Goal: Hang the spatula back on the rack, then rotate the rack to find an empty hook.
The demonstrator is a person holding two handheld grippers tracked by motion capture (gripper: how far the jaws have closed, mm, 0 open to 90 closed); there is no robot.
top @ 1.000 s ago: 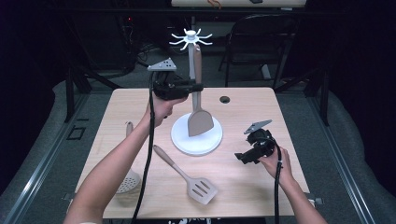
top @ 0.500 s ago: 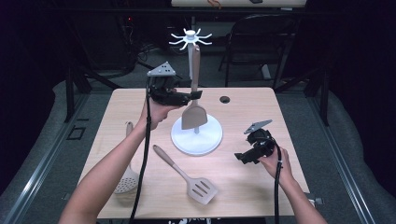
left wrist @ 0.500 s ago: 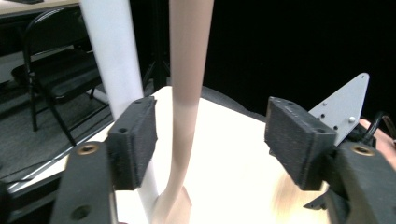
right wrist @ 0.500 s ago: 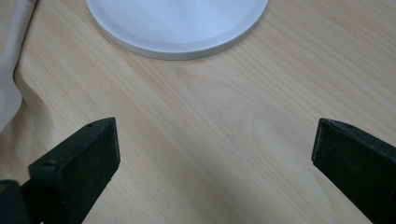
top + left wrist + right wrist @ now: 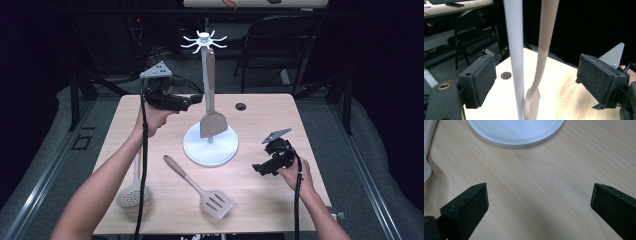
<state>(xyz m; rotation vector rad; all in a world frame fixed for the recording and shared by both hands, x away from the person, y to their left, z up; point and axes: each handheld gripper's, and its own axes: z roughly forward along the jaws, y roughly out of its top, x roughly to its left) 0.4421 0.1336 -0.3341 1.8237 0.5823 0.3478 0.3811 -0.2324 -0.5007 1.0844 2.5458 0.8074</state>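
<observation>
Beige solid spatula [image 5: 212, 107], with a long tapering handle and a flat blade, is hanging from the white utensil stand [image 5: 210, 145], a disc base with a thin upright pole and a spoked hook crown at the top. We are describing the table from the near edge outward.

Nearest to us, a beige slotted spatula [image 5: 207, 192] is lying flat on the light wooden table [image 5: 260, 205], blade toward the near edge. To its left, a beige round perforated skimmer [image 5: 132, 192] is lying with its handle partly hidden behind the left forearm and cable.

At the right, we are holding the right gripper [image 5: 260, 169] low over the bare wood, well apart from the stand base. In the right gripper view its jaws are standing spread wide, with nothing between them but table grain, and the stand's white rim is lying beyond them.

Farther in, the stand is sitting at the table's middle. The hanging spatula's blade is suspended just above the base, beside the pole.

We are holding the left gripper [image 5: 196, 99] raised at mid-height of the pole, to its left. Its jaws have just been opening. In the left gripper view the pads [image 5: 484, 78] are standing spread, with the pole and the spatula handle [image 5: 544, 50] between them, neither touched.

Beyond the stand, a small dark round hole [image 5: 241, 106] is showing in the tabletop. A black folding chair [image 5: 280, 45] is standing behind the far edge.
</observation>
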